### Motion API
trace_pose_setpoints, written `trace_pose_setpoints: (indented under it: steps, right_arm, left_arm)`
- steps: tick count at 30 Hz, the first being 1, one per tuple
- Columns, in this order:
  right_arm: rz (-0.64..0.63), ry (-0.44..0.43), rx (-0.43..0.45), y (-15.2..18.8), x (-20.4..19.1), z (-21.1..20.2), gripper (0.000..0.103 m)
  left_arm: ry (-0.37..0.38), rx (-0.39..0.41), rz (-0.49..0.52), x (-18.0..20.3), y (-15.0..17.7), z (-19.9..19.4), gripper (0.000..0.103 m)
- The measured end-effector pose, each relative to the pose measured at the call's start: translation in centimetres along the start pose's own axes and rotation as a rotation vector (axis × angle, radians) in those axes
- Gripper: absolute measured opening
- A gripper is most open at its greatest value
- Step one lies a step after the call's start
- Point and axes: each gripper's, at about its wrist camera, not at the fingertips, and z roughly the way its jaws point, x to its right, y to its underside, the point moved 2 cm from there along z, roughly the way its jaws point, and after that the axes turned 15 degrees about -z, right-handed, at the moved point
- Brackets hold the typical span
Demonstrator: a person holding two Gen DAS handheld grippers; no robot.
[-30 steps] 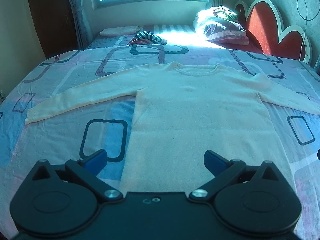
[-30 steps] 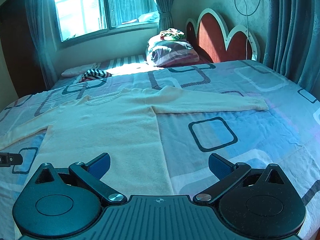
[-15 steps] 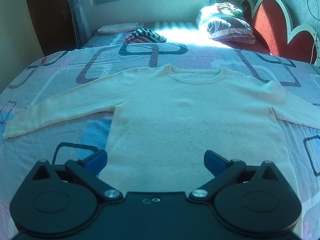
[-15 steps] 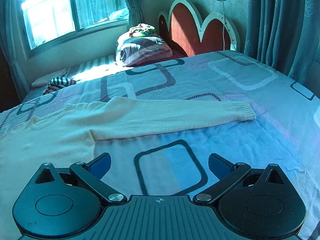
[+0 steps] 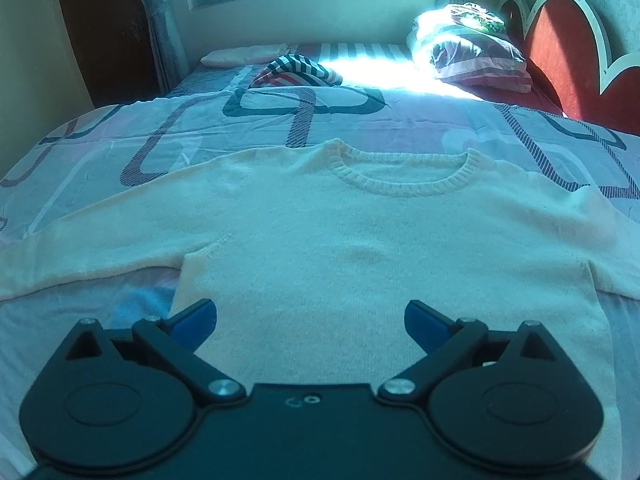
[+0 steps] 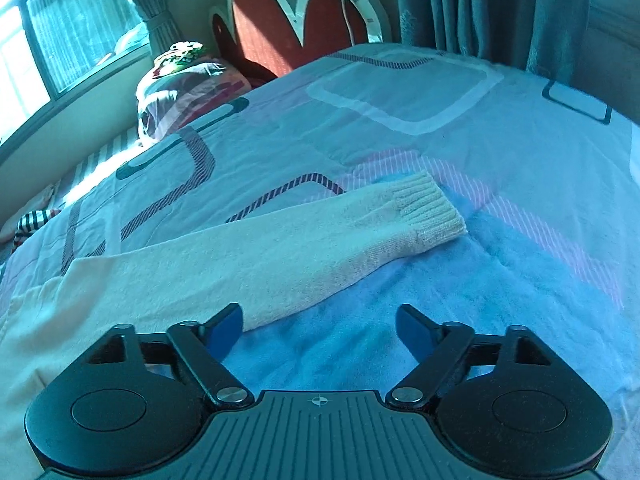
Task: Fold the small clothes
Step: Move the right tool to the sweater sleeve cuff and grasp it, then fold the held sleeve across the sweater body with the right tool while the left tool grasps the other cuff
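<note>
A cream knitted sweater (image 5: 360, 248) lies flat and face up on the bed, collar (image 5: 404, 178) away from me, both sleeves spread out sideways. My left gripper (image 5: 310, 320) hovers open over the sweater's chest, nothing between its blue pads. In the right wrist view the sweater's sleeve (image 6: 280, 256) stretches to the right and ends in a ribbed cuff (image 6: 430, 210). My right gripper (image 6: 318, 328) hangs just in front of the sleeve's lower edge; its jaws are closing, with only bedsheet between them.
The bed carries a patterned blue-pink sheet (image 6: 500, 280). A striped garment (image 5: 296, 70) and a pillow pile (image 5: 476, 54) lie at the far end near the window. A red headboard (image 6: 288, 20) and curtains (image 6: 492, 4) stand behind the bed.
Both grippers came lower and closer to the bed. The left one slid in over the sweater's chest. The right one swung right along the sleeve toward the cuff, and its jaws narrowed a little.
</note>
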Motion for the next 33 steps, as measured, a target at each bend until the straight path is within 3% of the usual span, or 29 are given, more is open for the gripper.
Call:
trace_pose_setpoints:
  steps: [3, 8, 9, 10, 12, 17, 24, 29, 33]
  right_arm:
    - [0.004, 0.037, 0.012, -0.6, 0.5, 0.9, 0.077]
    - [0.008, 0.083, 0.046, -1.7, 1.0, 2.0, 0.045]
    - [0.016, 0.083, 0.053, -1.9, 1.0, 2.0, 0.035]
    - [0.02, 0.077, 0.059, -2.2, 1.0, 2.1, 0.018]
    - [0.026, 0.06, 0.082, -2.6, 0.6, 1.8, 0.006]
    - [-0.084, 0.006, 0.198, -4.4, -3.5, -0.4, 0.006]
    - [-0.33, -0.257, 0.324, -5.2, -17.4, -4.9, 0.006]
    - [-0.484, -0.467, 0.281, -1.9, -28.6, -5.1, 0.006]
    - [-0.574, -0.587, 0.17, 2.3, -35.4, -3.9, 0.006]
  left_arm:
    - [-0.001, -0.009, 0.009, 0.2, -0.1, 0.6, 0.095]
    - [0.01, -0.047, 0.002, 0.0, -0.2, 1.8, 0.084]
    - [0.015, -0.055, 0.0, -0.1, -0.3, 2.0, 0.082]
    - [0.02, -0.059, -0.002, -0.1, -0.3, 2.1, 0.081]
    - [0.045, -0.064, -0.015, -0.4, -0.5, 2.3, 0.078]
    - [0.075, -0.057, -0.029, -0.5, -1.2, 2.2, 0.077]
    - [0.098, -0.039, -0.089, -2.1, -3.0, 1.3, 0.078]
    - [0.074, -0.012, -0.134, -5.0, -4.3, 0.5, 0.084]
    - [0.106, -0.026, -0.19, -7.1, -5.2, 0.7, 0.087]
